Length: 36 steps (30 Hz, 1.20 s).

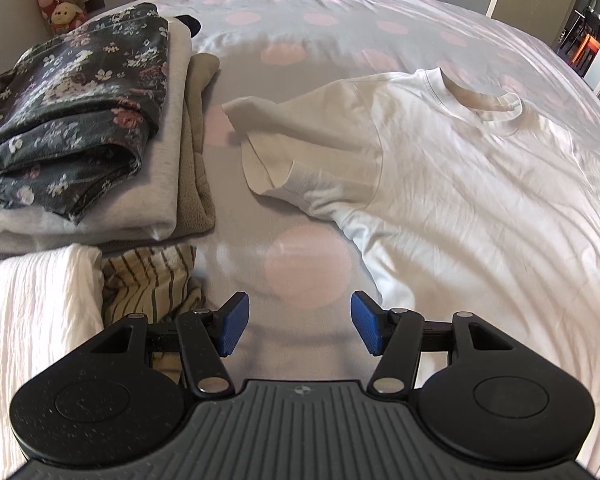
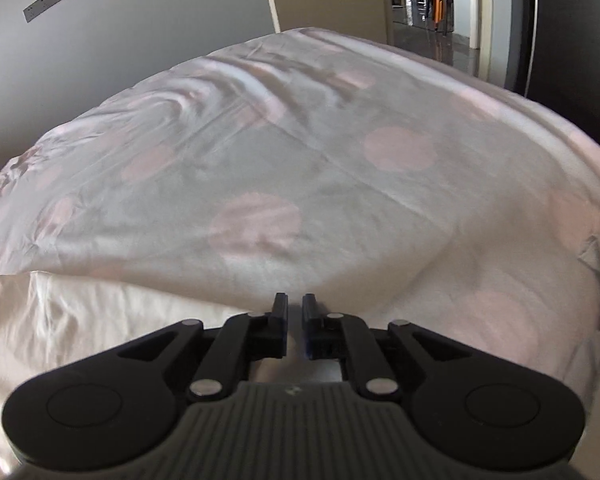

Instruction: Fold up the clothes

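While left tongs (image 1: 299, 326) gape, right tongs (image 2: 295, 312) nearly closed, T-shirt (image 1: 460, 184) lies collar-away.

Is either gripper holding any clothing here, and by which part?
Left gripper: nothing, jaws open over the bedsheet. Right gripper: jaws nearly closed at the T-shirt edge; whether fabric is pinched cannot be told.

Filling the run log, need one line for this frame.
left gripper: open, empty | right gripper: nearly shut, hold unclear | white T-shirt: flat on bed, unfolded | folded pile: beside it
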Tool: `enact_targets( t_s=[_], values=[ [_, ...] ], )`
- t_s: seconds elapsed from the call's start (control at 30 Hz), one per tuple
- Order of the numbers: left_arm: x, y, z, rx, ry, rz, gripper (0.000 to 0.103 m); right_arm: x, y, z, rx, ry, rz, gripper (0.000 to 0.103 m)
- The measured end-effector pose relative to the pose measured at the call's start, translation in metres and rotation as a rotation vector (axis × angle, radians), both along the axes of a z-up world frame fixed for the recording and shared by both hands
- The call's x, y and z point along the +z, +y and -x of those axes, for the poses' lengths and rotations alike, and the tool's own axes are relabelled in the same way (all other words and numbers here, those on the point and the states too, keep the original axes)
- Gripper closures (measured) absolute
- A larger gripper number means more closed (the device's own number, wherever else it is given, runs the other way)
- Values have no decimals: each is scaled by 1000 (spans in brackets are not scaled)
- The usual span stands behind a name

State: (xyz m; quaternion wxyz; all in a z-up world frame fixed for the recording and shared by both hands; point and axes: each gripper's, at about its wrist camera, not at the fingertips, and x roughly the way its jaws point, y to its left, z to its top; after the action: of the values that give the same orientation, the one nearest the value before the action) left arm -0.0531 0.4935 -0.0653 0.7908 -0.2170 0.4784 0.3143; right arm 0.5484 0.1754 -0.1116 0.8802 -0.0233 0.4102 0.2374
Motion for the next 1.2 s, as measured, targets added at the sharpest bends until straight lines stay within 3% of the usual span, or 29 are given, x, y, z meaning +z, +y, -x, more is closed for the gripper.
enact_targets(
  t_s=[0.23, 0.37, 0.63, 0.77, 0.93, 1.1, 1.2],
  values=[
    [-5, -32, 24, -40, -19, 66, 45, 24, -54, 67, 103, 30, -39, 90],
    [1, -63, 43, -76, -43, 107, 45, 37, -81, 129, 149, 65, -82, 71],
    [-6, -126, 82, -93, -71, 245, 45, 50, -118, 260, 188, 100, -187, 65],
    [-16, -157, 103, -86, -89, 304, 45, 45, -140, 312, 142, 99, -255, 55],
    [-34, -179, 133, -17, -134, 382, 46, 24, -164, 334, 30, 167, -314, 53],
    [-43, -189, 153, 29, -178, 385, 49, 32, -172, 339, 24, 110, -366, 53],
    [-49, -192, 162, 57, -230, 405, 60, 36, -165, 346, 63, 70, -333, 52]
  ],
)
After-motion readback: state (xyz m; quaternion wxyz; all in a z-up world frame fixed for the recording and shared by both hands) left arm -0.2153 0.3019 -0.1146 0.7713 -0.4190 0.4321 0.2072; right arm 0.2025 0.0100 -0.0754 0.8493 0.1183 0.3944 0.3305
